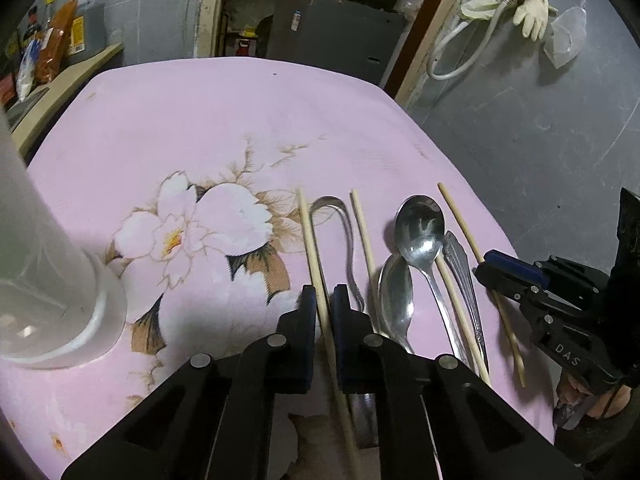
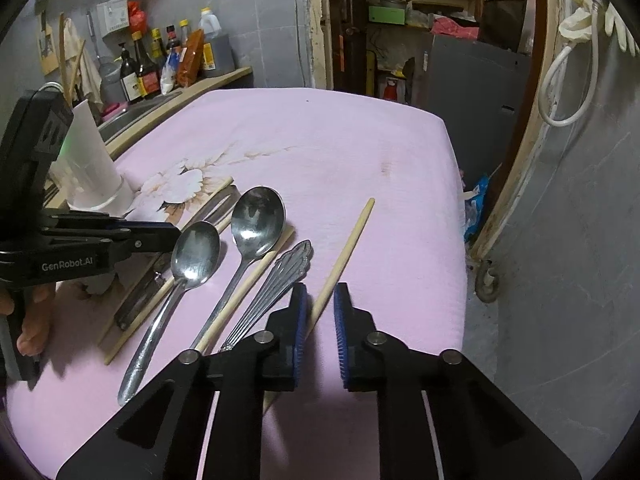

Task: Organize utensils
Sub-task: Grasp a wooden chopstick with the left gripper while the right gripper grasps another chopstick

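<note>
Several chopsticks and metal utensils lie side by side on the pink flowered table (image 1: 200,120). My left gripper (image 1: 323,300) is narrowly open with its jaws either side of the leftmost chopstick (image 1: 310,240). Right of it lie a bent-handled metal utensil (image 1: 347,240), another chopstick (image 1: 362,232), a small spoon (image 1: 396,300), a big spoon (image 1: 420,228) and an ornate handle (image 1: 460,264). My right gripper (image 2: 320,300) is open around the rightmost chopstick (image 2: 348,248), low over the table. A white holder (image 1: 44,272) stands at the left.
A counter (image 2: 216,82) with sauce bottles (image 2: 140,68) runs along the table's far left. The table's right edge (image 2: 460,240) drops to a grey floor. A doorway with shelves lies behind. Gloves and a hose (image 1: 508,0) hang on the right wall.
</note>
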`<state>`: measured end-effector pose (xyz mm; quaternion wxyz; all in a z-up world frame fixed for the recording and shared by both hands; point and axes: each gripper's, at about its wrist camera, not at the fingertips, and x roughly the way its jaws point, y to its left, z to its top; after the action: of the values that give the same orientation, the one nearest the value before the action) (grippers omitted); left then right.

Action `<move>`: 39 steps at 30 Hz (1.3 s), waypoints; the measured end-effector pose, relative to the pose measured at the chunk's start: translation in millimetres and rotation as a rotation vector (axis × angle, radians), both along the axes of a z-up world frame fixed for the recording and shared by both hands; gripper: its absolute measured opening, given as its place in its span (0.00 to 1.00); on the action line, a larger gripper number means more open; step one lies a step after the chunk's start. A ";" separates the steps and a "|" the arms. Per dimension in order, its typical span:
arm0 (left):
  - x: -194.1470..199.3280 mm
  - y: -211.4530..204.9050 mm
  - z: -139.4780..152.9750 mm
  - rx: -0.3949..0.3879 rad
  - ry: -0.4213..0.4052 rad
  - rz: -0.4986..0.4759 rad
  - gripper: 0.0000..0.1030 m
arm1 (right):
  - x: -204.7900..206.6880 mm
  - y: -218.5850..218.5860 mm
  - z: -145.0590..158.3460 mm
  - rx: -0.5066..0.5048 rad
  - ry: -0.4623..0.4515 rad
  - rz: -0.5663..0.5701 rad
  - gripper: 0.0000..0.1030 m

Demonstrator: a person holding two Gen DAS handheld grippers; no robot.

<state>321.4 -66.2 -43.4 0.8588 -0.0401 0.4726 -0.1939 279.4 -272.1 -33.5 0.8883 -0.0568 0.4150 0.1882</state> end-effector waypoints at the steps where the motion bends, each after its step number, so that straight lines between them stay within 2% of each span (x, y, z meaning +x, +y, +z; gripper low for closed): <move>1: -1.2 1.9 0.2 0.001 -0.001 0.007 0.05 | -0.9 0.8 -0.2 -0.001 -0.002 0.000 0.08; 13: -22.1 17.4 6.5 -0.049 0.040 0.013 0.04 | -4.0 -0.2 0.2 0.012 0.005 -0.008 0.07; 22: -40.1 22.4 12.2 -0.022 0.009 0.003 0.04 | -7.5 2.6 -0.5 0.015 0.002 0.011 0.05; 28: -48.9 29.3 17.6 -0.086 -0.025 0.048 0.02 | -15.2 5.1 2.1 0.026 -0.005 0.022 0.03; 32: -54.2 33.2 20.7 -0.062 -0.049 0.100 0.02 | -22.8 4.6 4.1 0.036 -0.005 0.020 0.03; 39: -51.4 39.4 11.2 0.001 0.006 0.166 0.02 | -22.0 8.9 2.1 0.009 0.019 0.018 0.04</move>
<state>270.0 -26.8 -32.2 0.8705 -0.0794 0.4703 -0.1216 257.4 -263.2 -31.3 0.8829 -0.0547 0.4219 0.1985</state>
